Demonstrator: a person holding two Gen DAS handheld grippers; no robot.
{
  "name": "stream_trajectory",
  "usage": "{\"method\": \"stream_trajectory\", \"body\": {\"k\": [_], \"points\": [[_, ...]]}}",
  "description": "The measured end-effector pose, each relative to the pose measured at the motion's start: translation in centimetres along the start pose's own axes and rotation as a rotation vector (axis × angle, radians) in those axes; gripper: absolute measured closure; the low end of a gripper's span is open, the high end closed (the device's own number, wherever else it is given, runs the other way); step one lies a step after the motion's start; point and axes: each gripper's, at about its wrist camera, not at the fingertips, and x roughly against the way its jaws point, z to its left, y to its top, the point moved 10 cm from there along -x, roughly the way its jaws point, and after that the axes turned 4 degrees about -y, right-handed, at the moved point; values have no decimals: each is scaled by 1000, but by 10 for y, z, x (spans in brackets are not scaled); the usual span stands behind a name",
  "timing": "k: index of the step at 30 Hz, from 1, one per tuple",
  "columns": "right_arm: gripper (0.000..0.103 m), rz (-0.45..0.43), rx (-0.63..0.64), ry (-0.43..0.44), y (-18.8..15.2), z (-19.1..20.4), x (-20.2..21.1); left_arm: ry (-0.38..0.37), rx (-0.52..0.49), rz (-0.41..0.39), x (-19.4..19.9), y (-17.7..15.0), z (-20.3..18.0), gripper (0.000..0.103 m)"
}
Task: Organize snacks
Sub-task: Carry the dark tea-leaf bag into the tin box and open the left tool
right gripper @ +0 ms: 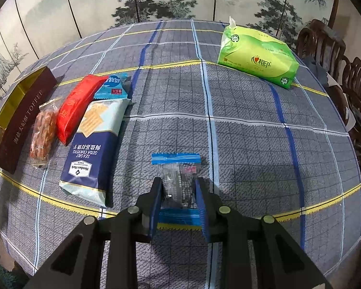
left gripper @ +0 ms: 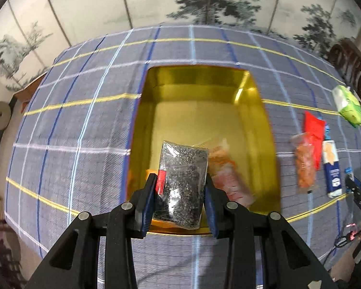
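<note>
A: Step? Left gripper (left gripper: 180,193) first.
B: Clamped on a dark seed pouch (left gripper: 181,185), held over the near end of the gold box (left gripper: 204,74). Looks like the drop-in step.
A: Anything in the box?
B: An orange-red packet (left gripper: 225,171) against the near right wall. Next move, I'd say: lower, open the jaws, let go beside it.
A: Right gripper (right gripper: 178,201)?
B: Narrow, closed on a small blue-edged packet (right gripper: 177,183) that seems to lie on the surface near its front edge. Lift it after, probably.
A: Rest?
B: Cracker pack (right gripper: 93,149), red pack (right gripper: 77,108), nut bag (right gripper: 43,137) in a row beside the box's right wall; green tissues (right gripper: 257,60) at the far right corner, well apart.
</note>
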Motion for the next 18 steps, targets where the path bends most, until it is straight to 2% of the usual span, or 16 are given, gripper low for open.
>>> {"method": "stream_trajectory", "body": {"k": [18], "points": [[76, 8, -11, -41, 0, 1, -1, 5, 45, 43, -25, -19, 27, 70]]}}
